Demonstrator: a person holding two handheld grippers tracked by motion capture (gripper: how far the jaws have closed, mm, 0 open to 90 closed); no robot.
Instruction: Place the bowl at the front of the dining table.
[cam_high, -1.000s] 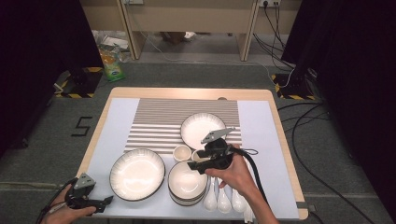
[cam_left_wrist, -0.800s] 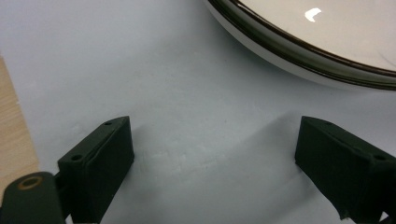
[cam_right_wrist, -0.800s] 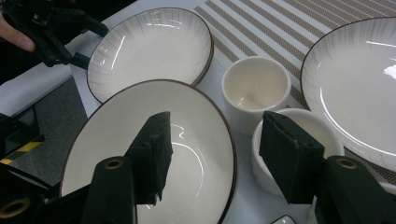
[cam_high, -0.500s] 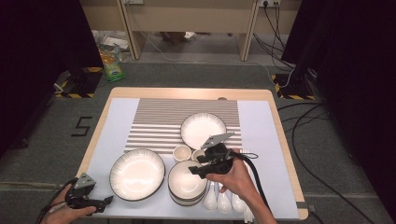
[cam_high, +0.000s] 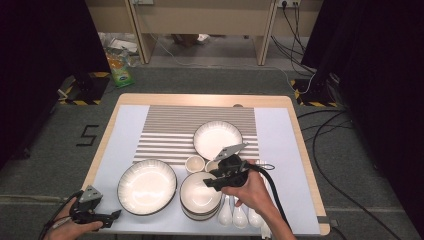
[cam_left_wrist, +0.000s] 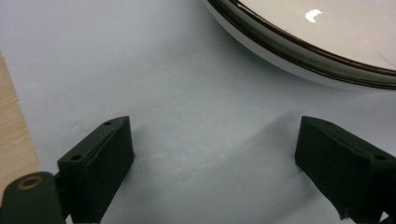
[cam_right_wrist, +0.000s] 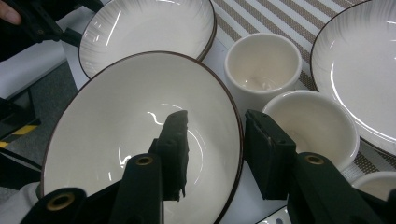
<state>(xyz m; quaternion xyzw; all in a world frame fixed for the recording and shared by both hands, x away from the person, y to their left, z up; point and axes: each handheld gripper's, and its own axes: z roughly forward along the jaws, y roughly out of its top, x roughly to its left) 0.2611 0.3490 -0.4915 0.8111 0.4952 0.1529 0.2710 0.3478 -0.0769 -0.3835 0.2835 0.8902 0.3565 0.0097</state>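
A stack of white, dark-rimmed bowls (cam_high: 199, 196) stands near the table's front edge. My right gripper (cam_high: 214, 181) hangs over its right side. In the right gripper view the jaws (cam_right_wrist: 217, 120) straddle the top bowl's (cam_right_wrist: 116, 140) rim, one inside and one outside. They have just been closing, and a gap still shows between the inner pad and the rim. My left gripper (cam_high: 111, 217) rests at the front left corner, open and empty (cam_left_wrist: 210, 140), beside a large plate (cam_high: 146, 186) (cam_left_wrist: 317, 42).
Two small cups (cam_high: 195, 163) (cam_high: 212, 165) stand just behind the bowls, with a second plate (cam_high: 217, 139) on the striped mat (cam_high: 165, 131) behind them. Several white spoons (cam_high: 240, 216) lie right of the stack under my right hand. The table edge (cam_high: 320, 200) runs along the right.
My right gripper has edged down toward the bowl stack and its jaws have narrowed around the top bowl's rim. The left gripper has stayed put.
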